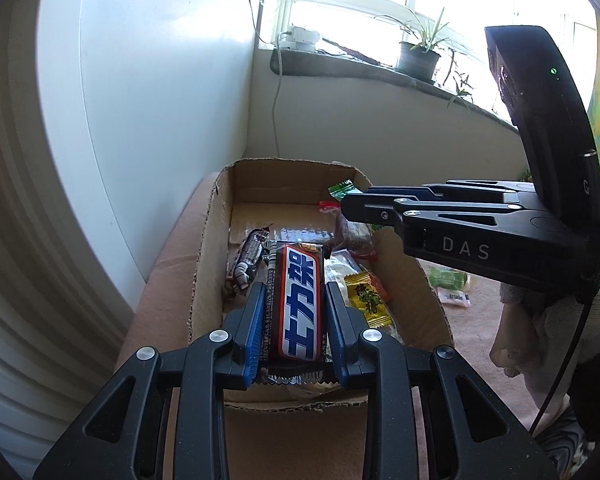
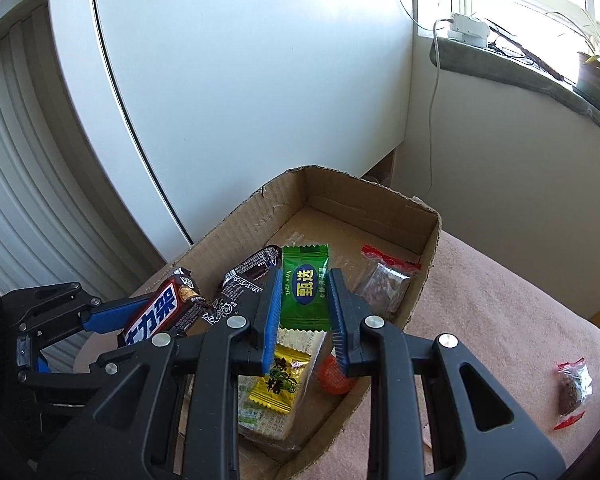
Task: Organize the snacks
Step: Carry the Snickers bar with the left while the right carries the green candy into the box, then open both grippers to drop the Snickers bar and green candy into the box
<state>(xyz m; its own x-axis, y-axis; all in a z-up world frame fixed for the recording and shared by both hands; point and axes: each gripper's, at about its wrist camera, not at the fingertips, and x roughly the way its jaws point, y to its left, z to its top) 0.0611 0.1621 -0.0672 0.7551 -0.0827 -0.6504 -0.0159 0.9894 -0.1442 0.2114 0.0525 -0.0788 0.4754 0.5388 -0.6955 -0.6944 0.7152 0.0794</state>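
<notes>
Both claws loaded, poised above cardboard box. Left gripper pinching chocolate bar across its width, bar pointing forward along the fingers. Right gripper pinching green candy packet by its lower half, packet upright between the pads.

Step in hand, by judgement: drop each into the box. Best done by lowering close to the box floor, spreading the pads slowly, one claw at a time to avoid collision. Free floor ahead of the right claw; below it already crowded: yellow candy, orange sweet, pale packet.

Still outside, right of the right claw: red-ended packet on the pink surface.

Writing: bar in white Chinese characters on blue, "士力架". Green packet "ZHEN XUAN", "甄选". Right claw body, from left view: "DAS".
</notes>
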